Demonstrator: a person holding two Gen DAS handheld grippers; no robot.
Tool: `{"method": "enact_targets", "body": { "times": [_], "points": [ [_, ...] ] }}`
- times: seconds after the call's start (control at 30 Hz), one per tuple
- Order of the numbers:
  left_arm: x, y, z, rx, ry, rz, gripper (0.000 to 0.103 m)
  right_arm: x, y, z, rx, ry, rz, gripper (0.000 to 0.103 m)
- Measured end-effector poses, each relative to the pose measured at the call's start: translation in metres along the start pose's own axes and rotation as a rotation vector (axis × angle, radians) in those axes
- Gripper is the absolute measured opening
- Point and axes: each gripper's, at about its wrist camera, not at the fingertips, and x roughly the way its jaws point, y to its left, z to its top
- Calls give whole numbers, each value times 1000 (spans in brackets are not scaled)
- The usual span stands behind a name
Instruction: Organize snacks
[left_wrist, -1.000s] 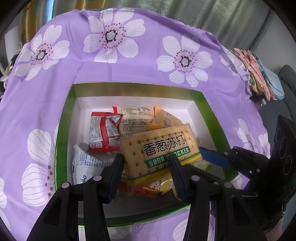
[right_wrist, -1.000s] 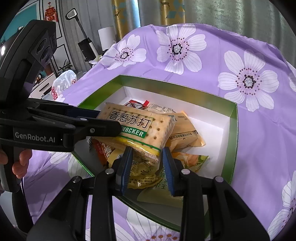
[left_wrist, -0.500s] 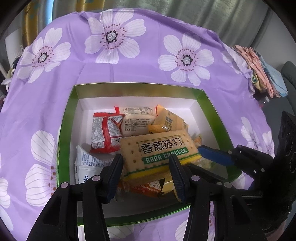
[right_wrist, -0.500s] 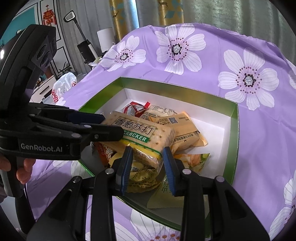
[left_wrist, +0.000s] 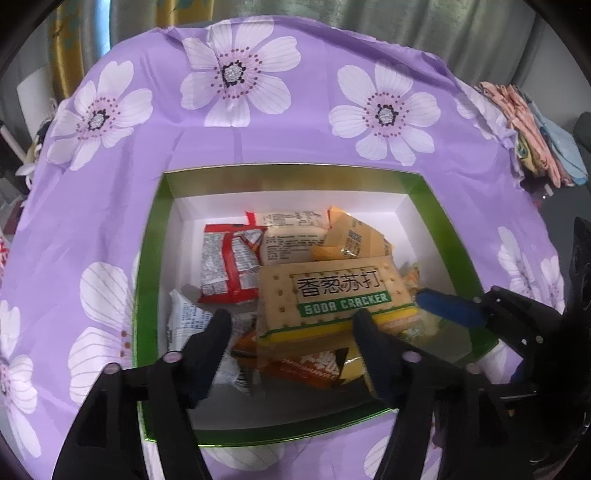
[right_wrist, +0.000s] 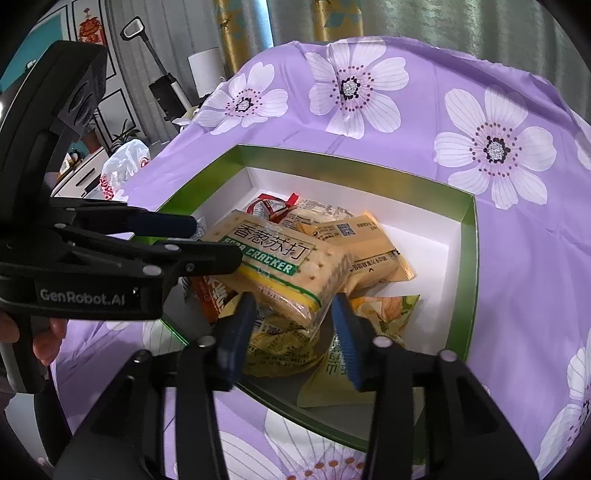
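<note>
With the soda cracker pack (left_wrist: 334, 295) resting on the pile in the green box (left_wrist: 147, 258), both opening grippers, left (left_wrist: 291, 332) and right (right_wrist: 293, 321), released it and would best withdraw straight.

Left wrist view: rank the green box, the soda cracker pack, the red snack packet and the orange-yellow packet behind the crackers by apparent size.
1. green box
2. soda cracker pack
3. red snack packet
4. orange-yellow packet, though the pack in front partly covers it, so third and fourth are unsure.

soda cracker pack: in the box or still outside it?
In. The soda cracker pack lies on top of the other snack packets inside the green box. Both grippers' jaws are opening, pads clear of it.
</note>
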Motion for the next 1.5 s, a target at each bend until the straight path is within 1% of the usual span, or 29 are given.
{"method": "enact_targets", "body": {
  "times": [0.03, 0.07, 0.13, 0.17, 0.2, 0.33, 0.37, 0.4, 0.47, 0.63, 0.9, 1.1, 1.13, 1.17, 1.23, 1.37, 1.5],
  "points": [
    [0, 0, 0, 1, 0, 5, 71, 0, 0, 0, 2, 1, -3, 53],
    [-1, 0, 0, 4, 0, 12, 71, 0, -1, 0, 3, 1, -4, 53],
    [-1, -1, -1, 15, 5, 28, 78, 0, -1, -1, 7, 4, -6, 55],
    [-1, -1, -2, 21, 5, 37, 81, -1, -1, -1, 10, 4, -9, 58],
    [-2, -2, -2, 26, 4, 40, 81, -1, -2, -1, 12, 4, -10, 59],
    [-4, -3, -3, 36, 3, 49, 81, -2, -3, -1, 24, 3, -25, 69],
    [-5, -4, -3, 37, 1, 50, 84, -3, -3, -1, 30, 3, -29, 72],
    [-6, -3, -3, 35, -1, 51, 91, -3, -4, -1, 35, 3, -30, 73],
    [-12, -2, -3, 27, -18, 51, 97, -5, -4, -2, 42, 0, -35, 74],
    [-23, -1, -3, 29, -41, 66, 97, -13, -5, -3, 60, -11, -47, 79],
    [-38, -4, -5, 37, -54, 100, 98, -30, -2, -3, 64, -33, -79, 85],
    [-52, -6, -9, 35, -61, 122, 98, -46, 2, -4, 65, -45, -111, 86],
    [-54, -5, -10, 29, -61, 122, 98, -49, 3, -4, 67, -47, -121, 87],
    [-55, -5, -10, 25, -62, 123, 98, -51, 3, -5, 69, -48, -131, 93],
    [-60, -5, -12, 22, -66, 127, 98, -57, 4, -6, 76, -56, -154, 99],
    [-73, -9, -16, 26, -86, 143, 98, -68, 8, -8, 83, -63, -163, 99],
    [-88, -13, -19, 27, -112, 134, 98, -81, 13, -9, 78, -76, -189, 99]
  ]
}}
